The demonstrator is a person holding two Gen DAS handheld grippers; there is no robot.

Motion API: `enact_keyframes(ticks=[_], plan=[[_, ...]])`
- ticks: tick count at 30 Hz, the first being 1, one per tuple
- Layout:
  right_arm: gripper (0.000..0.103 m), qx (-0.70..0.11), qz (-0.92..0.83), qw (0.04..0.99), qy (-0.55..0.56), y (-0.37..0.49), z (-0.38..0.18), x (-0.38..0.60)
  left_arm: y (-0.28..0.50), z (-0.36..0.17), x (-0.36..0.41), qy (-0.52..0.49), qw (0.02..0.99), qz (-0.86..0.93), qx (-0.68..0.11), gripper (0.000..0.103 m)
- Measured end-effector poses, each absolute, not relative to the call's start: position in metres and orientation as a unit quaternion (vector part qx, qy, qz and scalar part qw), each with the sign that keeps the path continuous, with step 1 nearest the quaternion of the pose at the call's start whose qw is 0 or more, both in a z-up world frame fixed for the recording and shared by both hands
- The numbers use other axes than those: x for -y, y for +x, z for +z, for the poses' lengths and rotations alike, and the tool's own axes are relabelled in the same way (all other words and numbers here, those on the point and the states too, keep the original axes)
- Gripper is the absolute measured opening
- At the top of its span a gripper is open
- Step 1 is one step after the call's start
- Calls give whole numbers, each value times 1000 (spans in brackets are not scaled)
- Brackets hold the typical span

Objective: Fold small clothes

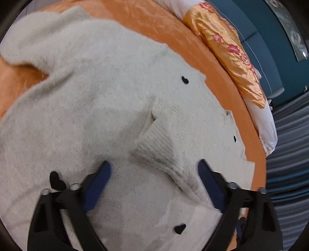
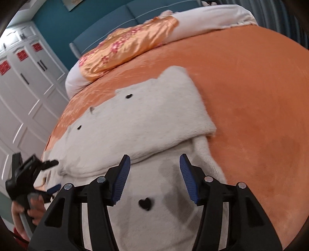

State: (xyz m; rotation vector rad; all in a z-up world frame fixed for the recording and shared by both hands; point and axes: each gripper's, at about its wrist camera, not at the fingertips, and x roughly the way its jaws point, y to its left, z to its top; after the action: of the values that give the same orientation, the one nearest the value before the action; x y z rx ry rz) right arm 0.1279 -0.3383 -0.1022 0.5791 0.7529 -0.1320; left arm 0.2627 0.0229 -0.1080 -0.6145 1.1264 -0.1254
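A fluffy white sweater lay spread on an orange blanket that covered the bed. Small black heart shapes dotted its front. In the left wrist view, one ribbed cuff of a sleeve was folded in across the body of the sweater, and the left gripper hung just above it with its jaws wide apart, holding nothing; the blue pads stood to either side of the cuff. In the right wrist view, the right gripper was likewise spread wide and empty, poised over the near part of the sweater, where a folded panel lay across the garment just beyond the fingertips. A black heart showed between its arms. At the left edge of that view the person's hand gripped the handle of the left gripper. At the far end of the bed lay an orange floral satin pillow on white bedding, with a teal headboard behind and white wardrobe doors to the left.
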Motion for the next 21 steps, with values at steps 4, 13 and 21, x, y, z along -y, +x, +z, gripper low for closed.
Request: enact_keyframes(ticks=[4,13,21], plan=[[49,-354,-75,878,313,138,-108,354,283,-104,-8,-271,800,-118,-523,6],[5,-187,-72,937,286,128,-40,350,295,-10,-13,-234,897,-140,-349,5],[5,-336,-97,879,324,158,-124,351,313,-120,-10,-184,857,-77,-475,6]])
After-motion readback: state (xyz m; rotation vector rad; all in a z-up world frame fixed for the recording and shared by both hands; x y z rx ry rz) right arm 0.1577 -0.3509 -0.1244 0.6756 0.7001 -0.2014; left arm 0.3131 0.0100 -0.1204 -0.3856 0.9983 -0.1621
